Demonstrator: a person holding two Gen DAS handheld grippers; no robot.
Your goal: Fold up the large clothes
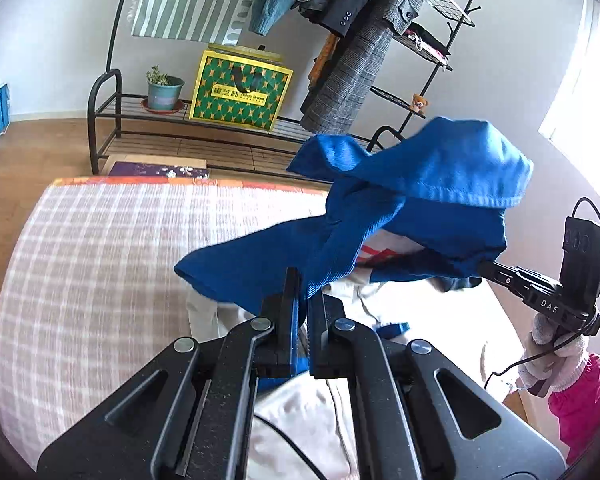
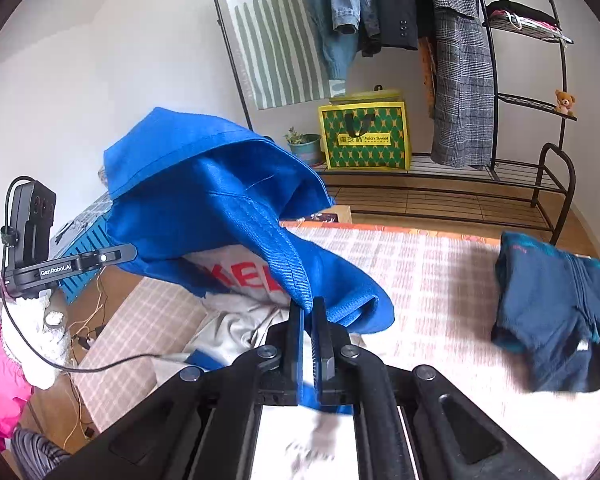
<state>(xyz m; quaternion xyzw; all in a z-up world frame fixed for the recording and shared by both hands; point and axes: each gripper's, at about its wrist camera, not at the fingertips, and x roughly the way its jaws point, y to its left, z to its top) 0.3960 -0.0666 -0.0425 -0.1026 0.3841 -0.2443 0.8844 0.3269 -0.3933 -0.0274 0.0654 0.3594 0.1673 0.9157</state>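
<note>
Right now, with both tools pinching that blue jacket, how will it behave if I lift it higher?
The blue jacket looks floppy: it droops and bunches between the left tool and the right tool. It probably won't hold a flat shape when lifted. Its woven cloth seems fairly thick, so likely not slippery.

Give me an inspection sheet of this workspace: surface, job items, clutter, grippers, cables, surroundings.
Surface: bed with pink plaid cover.
Job's things: blue garment lifted off the bed; white garment with red letters beneath it.
Clutter: dark blue folded garment on the bed's right side.
Grippers: left hand-held gripper and right hand-held gripper both shut on the blue garment.
Cables: black cable trailing from the left unit; thin wires on the floor.
Surroundings: clothes rack, yellow-green bag, potted plant, teddy bear.
</note>
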